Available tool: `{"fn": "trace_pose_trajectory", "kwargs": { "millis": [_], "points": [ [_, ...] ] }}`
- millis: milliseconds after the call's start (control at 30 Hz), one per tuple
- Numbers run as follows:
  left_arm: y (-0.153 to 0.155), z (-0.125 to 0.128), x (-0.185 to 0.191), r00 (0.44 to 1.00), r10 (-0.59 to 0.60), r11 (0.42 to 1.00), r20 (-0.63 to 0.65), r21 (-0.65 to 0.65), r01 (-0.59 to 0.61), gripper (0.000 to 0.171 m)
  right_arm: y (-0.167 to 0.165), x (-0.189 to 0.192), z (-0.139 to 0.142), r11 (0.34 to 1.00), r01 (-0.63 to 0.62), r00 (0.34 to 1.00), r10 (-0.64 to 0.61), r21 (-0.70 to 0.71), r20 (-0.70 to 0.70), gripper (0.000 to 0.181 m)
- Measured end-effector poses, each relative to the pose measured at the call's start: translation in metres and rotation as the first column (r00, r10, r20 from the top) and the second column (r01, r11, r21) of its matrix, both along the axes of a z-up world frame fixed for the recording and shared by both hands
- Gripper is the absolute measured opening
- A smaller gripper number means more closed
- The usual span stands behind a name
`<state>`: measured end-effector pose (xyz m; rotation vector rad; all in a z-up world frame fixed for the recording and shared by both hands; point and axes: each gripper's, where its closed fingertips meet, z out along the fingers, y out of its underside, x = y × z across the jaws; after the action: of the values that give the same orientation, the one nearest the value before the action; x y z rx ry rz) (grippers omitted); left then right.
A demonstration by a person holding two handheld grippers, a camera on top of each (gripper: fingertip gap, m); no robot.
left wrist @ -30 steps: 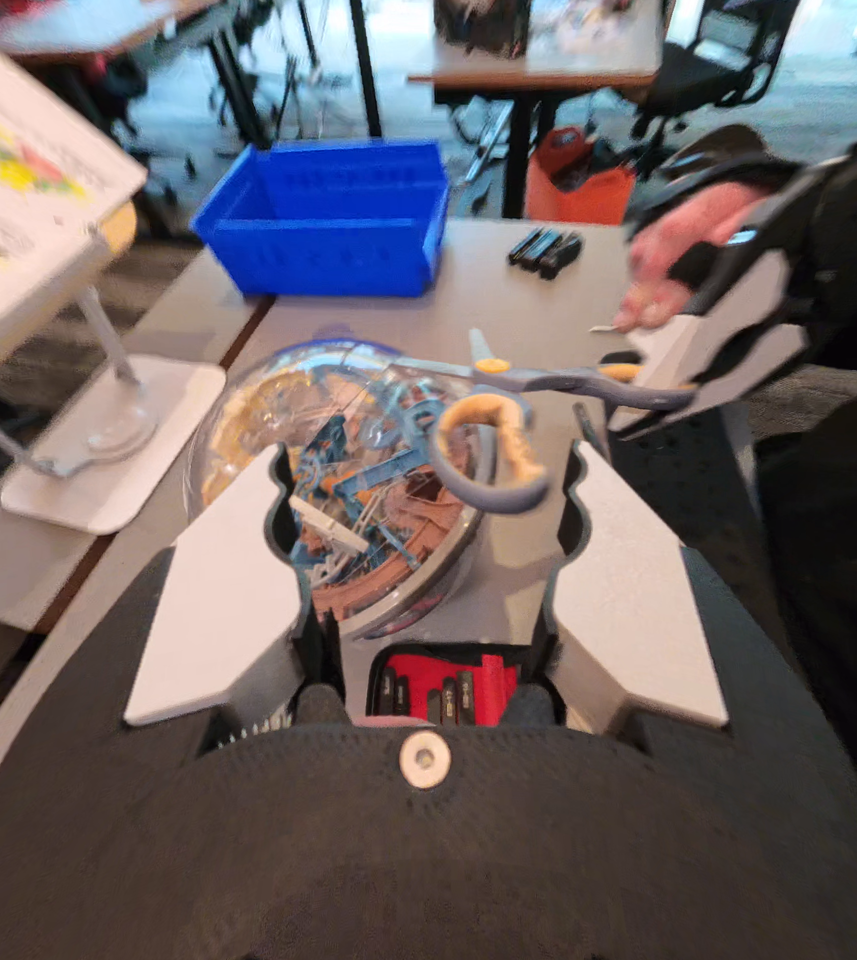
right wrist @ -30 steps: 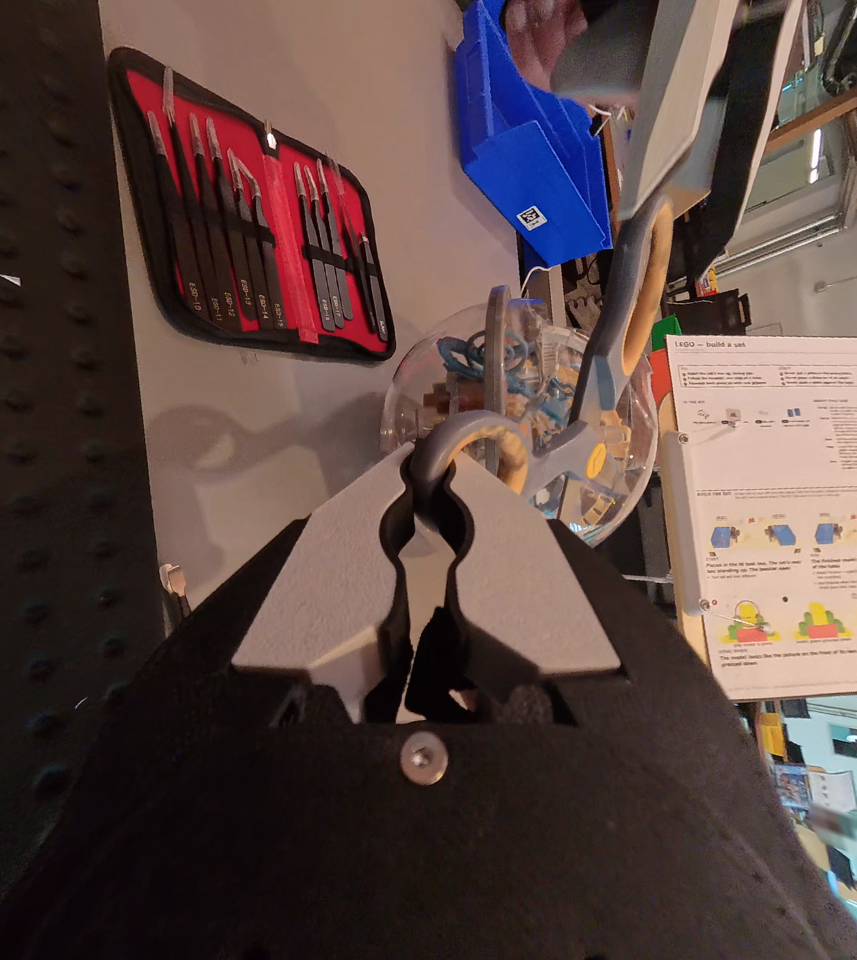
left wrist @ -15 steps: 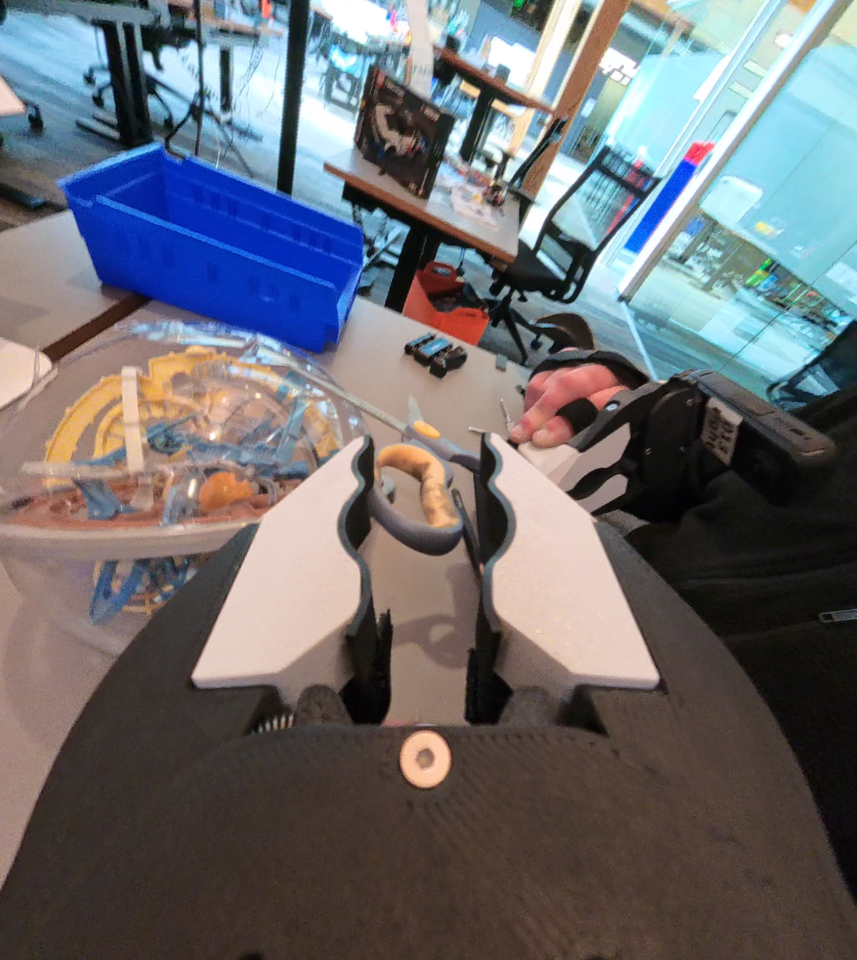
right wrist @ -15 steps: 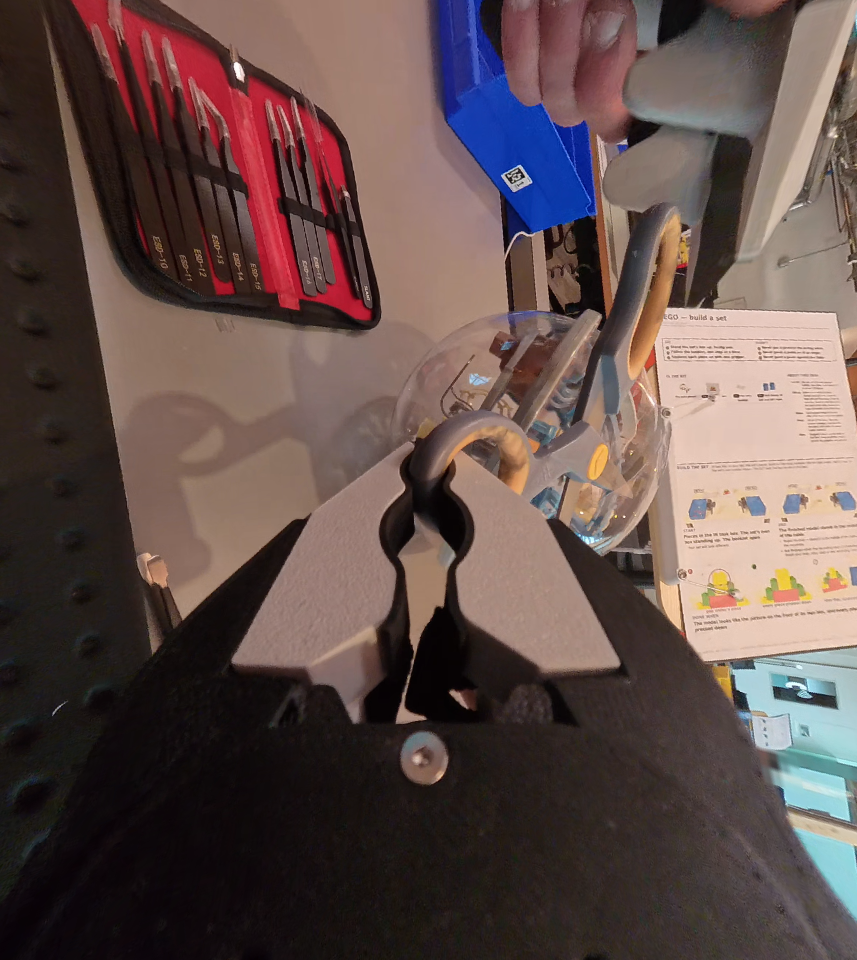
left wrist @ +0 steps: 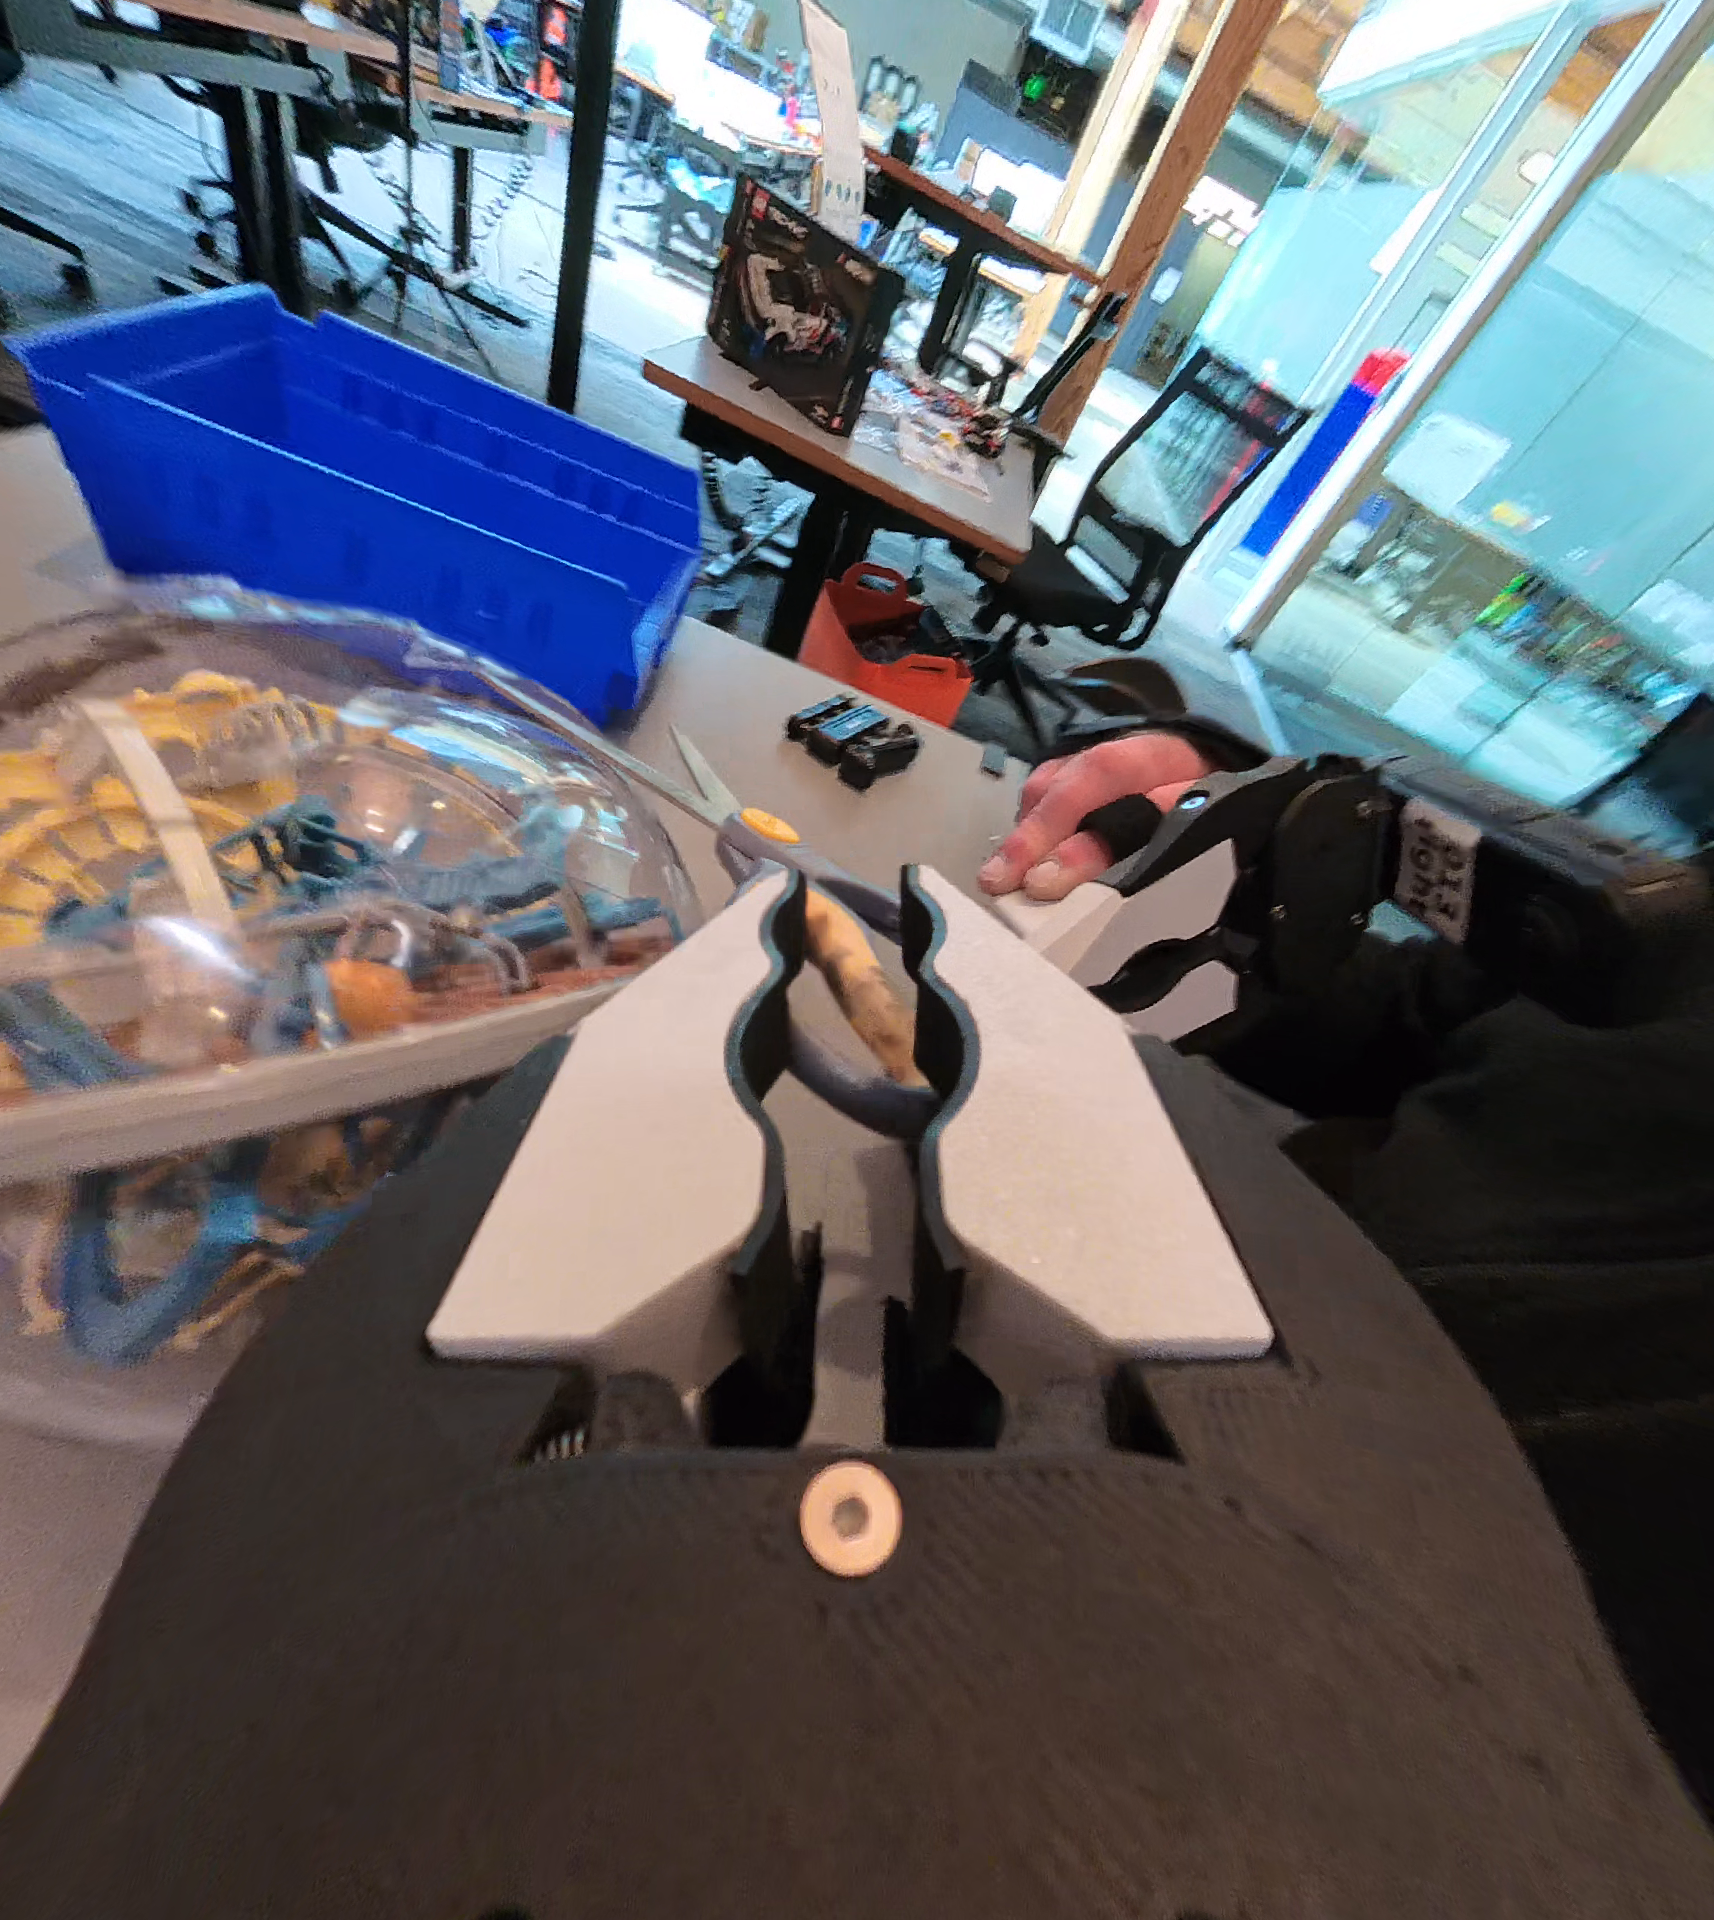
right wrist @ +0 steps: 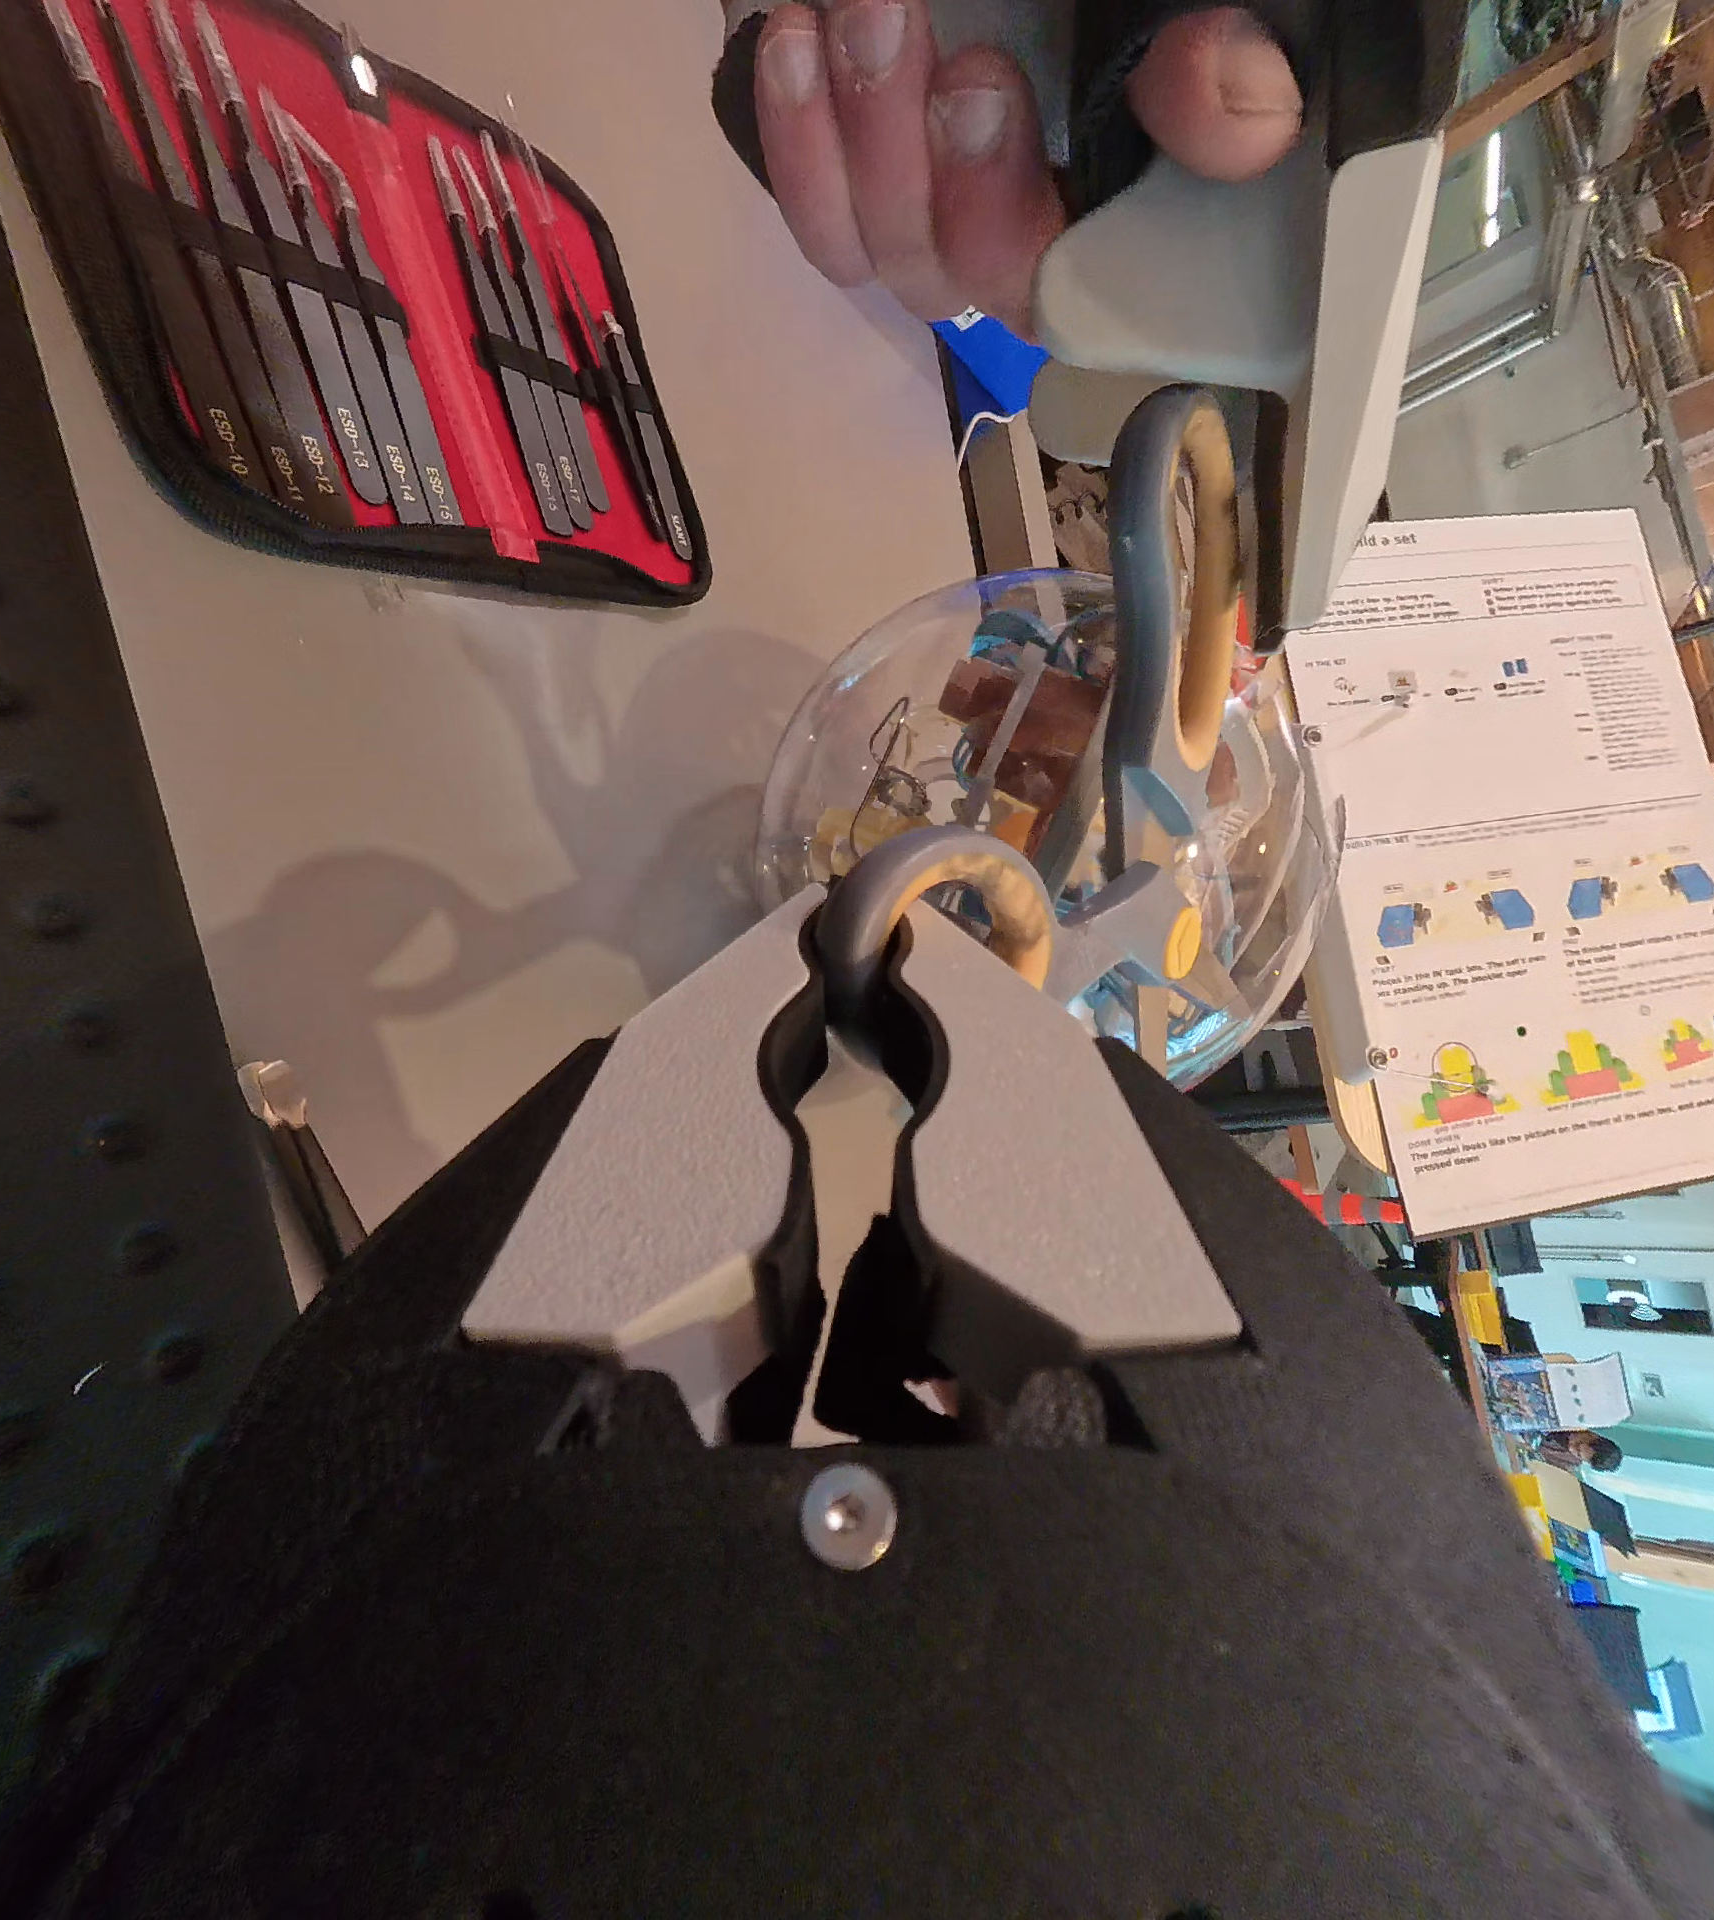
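Scissors (right wrist: 1139,831), one handle loop between each gripper's fingers (right wrist: 687,1122)

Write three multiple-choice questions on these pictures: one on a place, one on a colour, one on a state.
1. Where is the tweezer case? A on a chair; B on the table; C on the floor.
2. What colour is the bin? A green; B blue; C white.
3. The right gripper is: A wide open; B shut on nothing; C shut on the scissors.
Answers: 1 B, it lies flat on the tabletop; 2 B, its walls are blue; 3 C, both fingers clamp a handle ring.
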<state>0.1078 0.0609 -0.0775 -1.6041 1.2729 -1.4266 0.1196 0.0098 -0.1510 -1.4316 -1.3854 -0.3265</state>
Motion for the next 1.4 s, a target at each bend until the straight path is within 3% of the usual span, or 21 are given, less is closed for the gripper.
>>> {"fn": "trace_pose_trajectory", "kwargs": {
  "millis": [100,167,300,400,467,667,733,933,1233,1400],
  "points": [
    [0.015,0.020,-0.003,0.997,0.059,0.983,0.048,0.171,-0.066,0.038,-0.001,0.001,0.001,1.000,-0.008,1.000,0.008,0.002,-0.018,0.000],
    [0.034,0.030,-0.009,0.989,0.120,0.973,0.084,0.189,-0.134,0.047,-0.001,0.002,0.004,1.000,-0.005,0.999,0.006,0.006,-0.031,0.000],
    [0.024,0.012,-0.014,0.997,0.068,0.984,-0.031,0.165,-0.062,0.067,-0.001,0.006,0.007,1.000,-0.012,0.999,0.012,0.006,-0.045,0.000],
    [0.007,0.006,-0.010,0.998,0.012,0.993,-0.056,0.116,-0.006,0.059,-0.002,0.008,0.005,0.999,-0.032,0.999,0.032,0.005,-0.026,0.000],
    [0.006,-0.008,-0.003,0.994,0.019,0.996,-0.106,0.092,-0.009,0.040,-0.002,0.007,0.006,0.999,-0.050,0.999,0.051,0.011,-0.014,0.000],
    [-0.013,-0.025,0.015,0.994,-0.067,0.993,-0.084,-0.103,0.059,0.041,0.001,0.014,0.006,0.999,-0.045,0.999,0.045,0.017,-0.005,0.000],
    [-0.015,-0.030,0.019,0.995,-0.058,0.995,-0.087,-0.087,0.050,0.031,0.002,0.017,0.005,0.999,-0.037,0.999,0.038,0.012,-0.013,0.000],
    [-0.016,-0.037,0.027,0.993,-0.045,0.995,-0.107,-0.097,0.035,0.027,0.005,0.013,0.004,0.999,-0.053,0.999,0.053,0.011,-0.006,0.000],
    [-0.014,-0.031,0.025,0.996,0.053,0.988,0.067,-0.149,-0.042,0.027,0.010,0.008,0.003,0.999,-0.022,1.000,0.023,0.043,-0.014,0.000],
    [-0.017,-0.038,0.016,0.993,0.091,0.985,0.078,-0.152,-0.078,0.026,0.008,0.002,-0.004,0.999,-0.030,0.999,0.029,0.043,0.024,0.000]
  ]
}}
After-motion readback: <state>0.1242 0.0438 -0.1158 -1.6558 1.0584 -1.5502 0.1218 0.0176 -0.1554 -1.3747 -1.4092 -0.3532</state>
